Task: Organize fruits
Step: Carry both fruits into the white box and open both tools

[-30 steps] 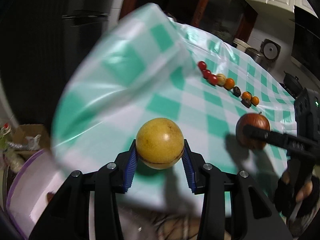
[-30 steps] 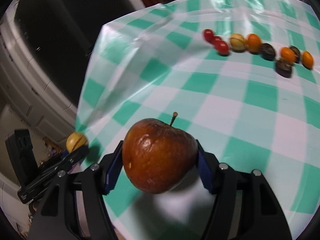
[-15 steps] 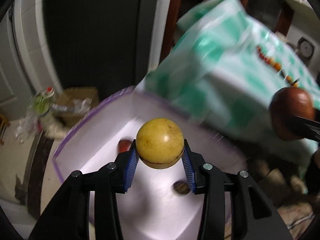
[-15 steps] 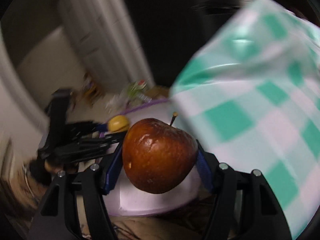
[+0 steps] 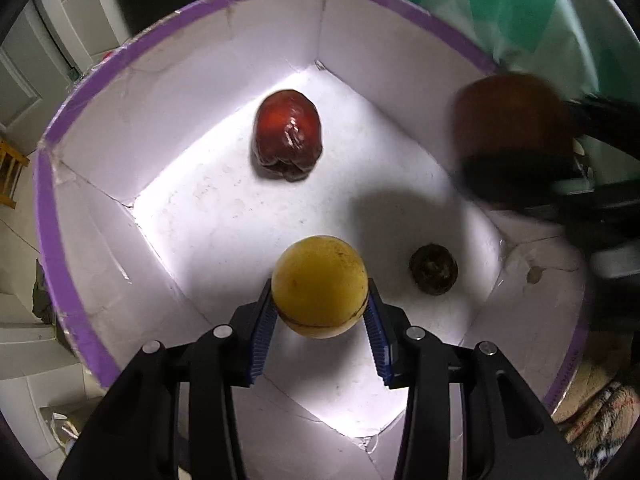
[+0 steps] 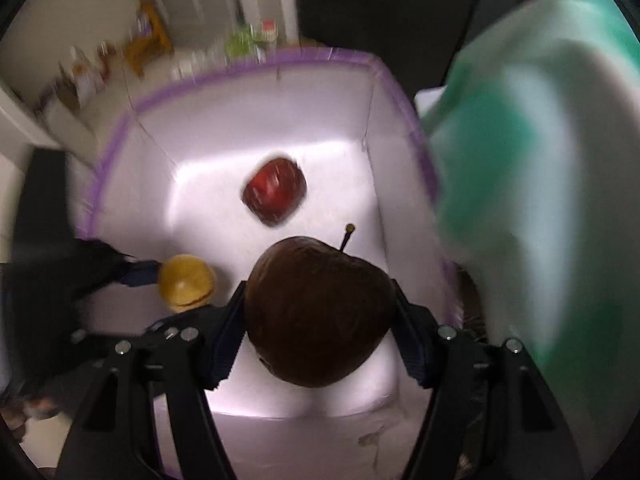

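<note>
Left gripper (image 5: pixel 320 330) is clamping a round yellow fruit (image 5: pixel 320 286) at lower centre, above the purple-rimmed white cardboard box (image 5: pixel 168 92). Right gripper (image 6: pixel 316 320) is pinching a brown stemmed apple (image 6: pixel 318 312). Step: depositing. Next, judged: lowering, then releasing clear of the red apple (image 5: pixel 288 140) and small dark fruit (image 5: pixel 433 269).

Left gripper (image 5: pixel 320 309) is pointed steeply down, over the near half of the box (image 5: pixel 140 92). Its blue pads (image 5: pixel 262 332) are clamped on the sides of a yellow fruit (image 5: pixel 320 286), which is held clear of the box floor. Right gripper (image 6: pixel 318 334) is likewise pointed steeply down, near the box's right wall. Its pads are pressed on a brown apple (image 6: pixel 318 312), stem up. The two grippers are set side by side, apart, not touching.
</note>
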